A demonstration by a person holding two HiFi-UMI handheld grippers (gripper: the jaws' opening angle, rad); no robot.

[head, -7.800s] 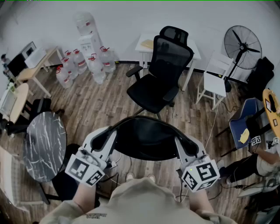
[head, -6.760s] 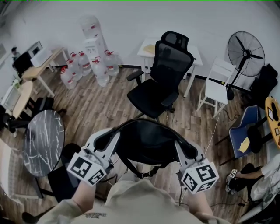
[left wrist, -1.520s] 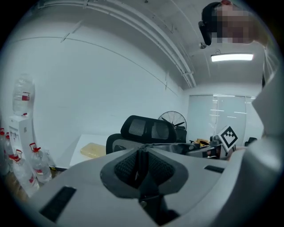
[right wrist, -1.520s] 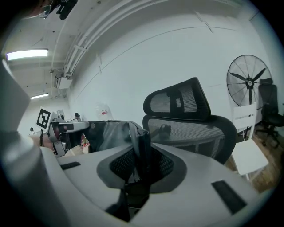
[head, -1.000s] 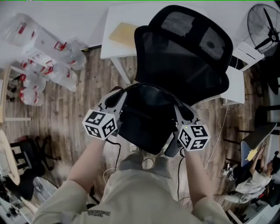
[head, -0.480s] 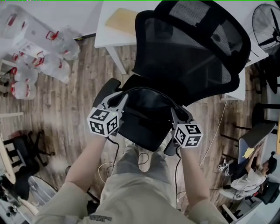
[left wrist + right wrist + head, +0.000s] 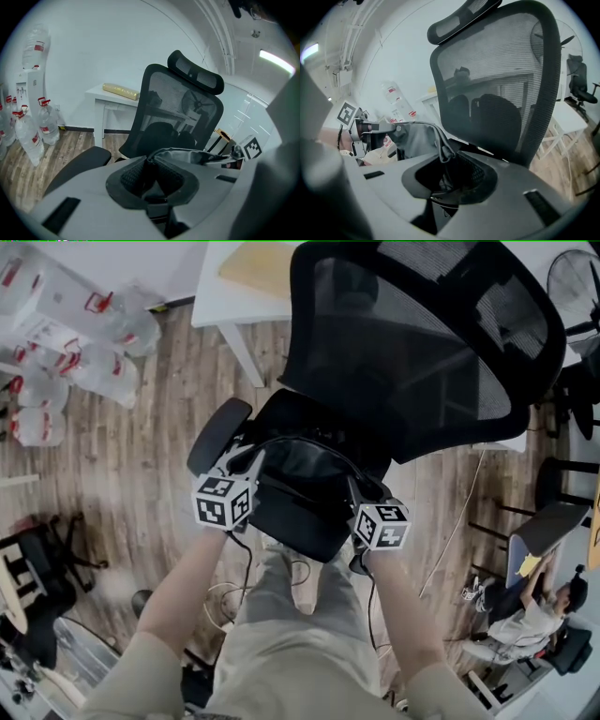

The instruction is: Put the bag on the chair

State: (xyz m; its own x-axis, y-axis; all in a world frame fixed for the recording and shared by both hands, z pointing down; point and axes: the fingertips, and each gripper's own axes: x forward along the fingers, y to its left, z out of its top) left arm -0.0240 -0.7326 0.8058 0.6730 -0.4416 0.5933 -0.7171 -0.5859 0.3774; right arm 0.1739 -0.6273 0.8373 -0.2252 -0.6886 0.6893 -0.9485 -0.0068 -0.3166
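Black slack fabric bag (image 7: pixel 302 498) by curved mesh-backed chair (image 7: pixel 422 343)

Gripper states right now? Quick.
Left gripper: closed on the bag edge.
Right gripper: fingers opening, bag edge between them.

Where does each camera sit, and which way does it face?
Head view: on the head, steeply down at the black bag and office chair; forearms show.
Left gripper view: on the left tongs, shut on the bag's rim, facing the backrest.
Right gripper view: on the right tongs, jaws opening round the bag's rim, facing the backrest.
Shared: bag, chair.
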